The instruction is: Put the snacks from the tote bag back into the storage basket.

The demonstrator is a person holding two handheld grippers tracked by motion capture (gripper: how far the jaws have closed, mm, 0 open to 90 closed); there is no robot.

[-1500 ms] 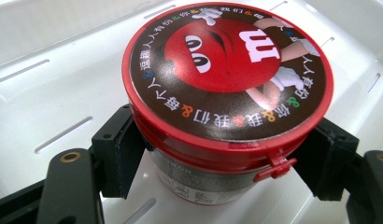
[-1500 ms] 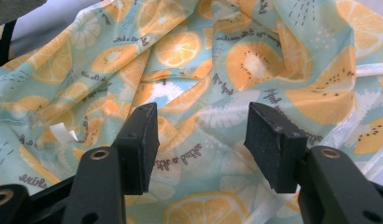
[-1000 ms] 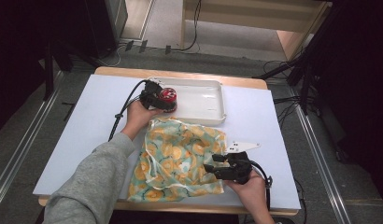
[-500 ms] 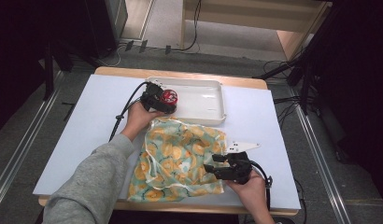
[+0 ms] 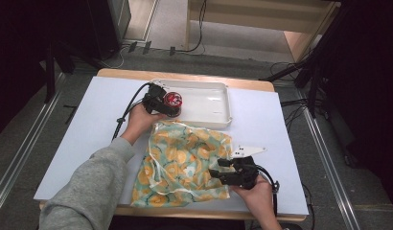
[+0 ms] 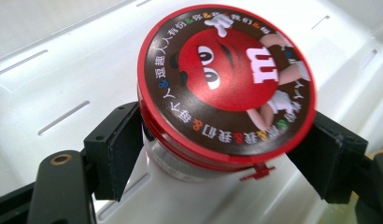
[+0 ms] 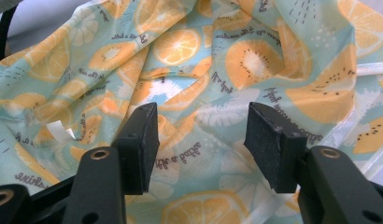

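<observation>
Change since earlier: nothing has shifted; both hands, the jar and the cloth sit where they did a second ago.
Left gripper (image 5: 167, 106): clenched on the jar (image 6: 225, 88), one pad on each side of its body just under the red-rimmed lid.
Jar position: at the left end of the white tray (image 5: 211, 101), just inside its near rim; the lid tilts toward the left gripper view's camera.
Right gripper (image 7: 199, 135): released, jaws standing apart over the cloth with nothing between the pads.
Cloth (image 5: 185, 163): orange-and-kiwi print, rumpled, lying between tray and near edge of the worktop (image 5: 89, 139); its far edge touches the tray's near rim, its near edge lies just inside the worktop's edge.
Open room: bare worktop to the left of the cloth and left forearm; a narrower bare strip to the right, past the right hand (image 5: 257, 196).
Tray interior: the right part lies bare.
</observation>
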